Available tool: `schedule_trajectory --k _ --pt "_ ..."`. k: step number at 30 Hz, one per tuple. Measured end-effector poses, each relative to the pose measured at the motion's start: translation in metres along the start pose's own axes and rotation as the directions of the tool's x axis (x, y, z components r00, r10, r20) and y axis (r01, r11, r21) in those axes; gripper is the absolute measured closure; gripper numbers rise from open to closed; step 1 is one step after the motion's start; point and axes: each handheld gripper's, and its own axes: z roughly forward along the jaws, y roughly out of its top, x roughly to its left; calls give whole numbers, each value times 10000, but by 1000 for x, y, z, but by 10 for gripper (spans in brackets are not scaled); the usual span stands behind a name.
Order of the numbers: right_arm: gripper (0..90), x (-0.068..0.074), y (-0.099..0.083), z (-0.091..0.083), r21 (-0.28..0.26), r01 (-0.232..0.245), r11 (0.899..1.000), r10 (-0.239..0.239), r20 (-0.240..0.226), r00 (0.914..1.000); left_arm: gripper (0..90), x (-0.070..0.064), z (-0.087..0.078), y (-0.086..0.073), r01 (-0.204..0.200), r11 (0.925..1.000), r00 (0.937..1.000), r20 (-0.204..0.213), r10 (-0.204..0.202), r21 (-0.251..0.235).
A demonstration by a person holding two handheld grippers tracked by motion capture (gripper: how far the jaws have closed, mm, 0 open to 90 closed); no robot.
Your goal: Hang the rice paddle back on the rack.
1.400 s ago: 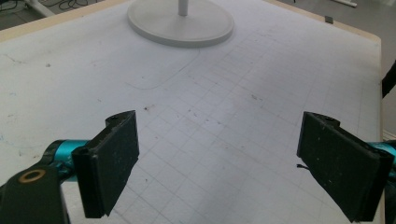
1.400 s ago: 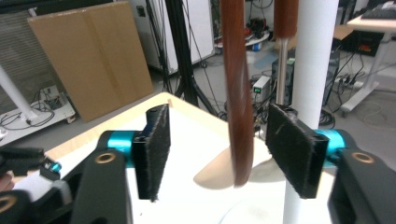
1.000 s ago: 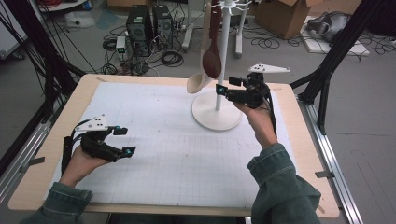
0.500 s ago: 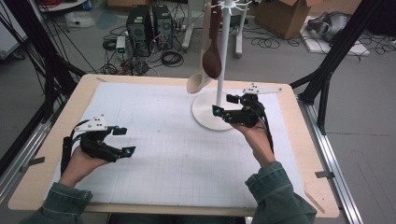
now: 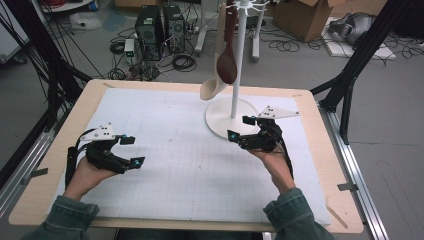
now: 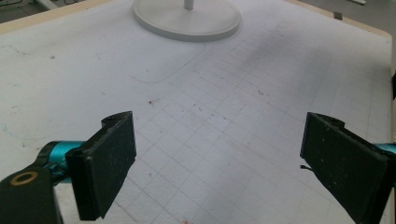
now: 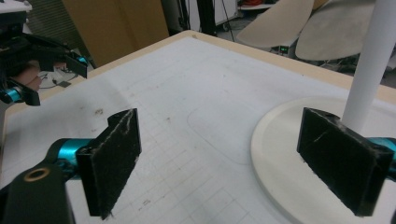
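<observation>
Right claw (image 5: pixel 241 128), wide open and empty, is held just beside the stand (image 5: pixel 233 118), whose spoons (image 5: pixel 226 65) are hung straight down above it, far from the left claw (image 5: pixel 131 150), also open and empty.

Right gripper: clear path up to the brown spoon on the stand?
Probably yes. The right gripper is open and empty beside the stand's base; the brown spoon hangs above it with nothing between.
</observation>
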Motion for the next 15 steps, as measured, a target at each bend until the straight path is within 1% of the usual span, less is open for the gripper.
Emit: schedule_trajectory --k 4,5,7,11,13,14,15 --pt "112 1 -9 -2 43 -40 10000 40 -35 10000 102 1 0 -1 81 10000 10000 -31 -81 -1" --pt "110 2 -11 -2 33 -21 10000 21 -7 10000 99 1 0 -2 82 10000 9999 -63 -82 8" --pt "89 3 -14 -3 218 -19 9998 17 94 10000 89 1 1 -2 98 10000 9999 -64 -98 17" --pt "88 4 -24 -6 296 19 9996 -23 142 9999 84 1 2 -3 86 10000 9999 -97 -86 17" --pt "87 4 -31 -7 365 -88 9993 81 199 9998 79 1 2 -3 144 9999 9998 -140 -144 0" --pt "67 4 -34 -9 443 -129 9989 119 225 9997 75 1 2 -4 112 9999 9998 -140 -112 30" --pt "7 4 -37 -9 474 -173 9987 156 352 9993 73 1 2 -4 124 9999 9998 -135 -124 33"
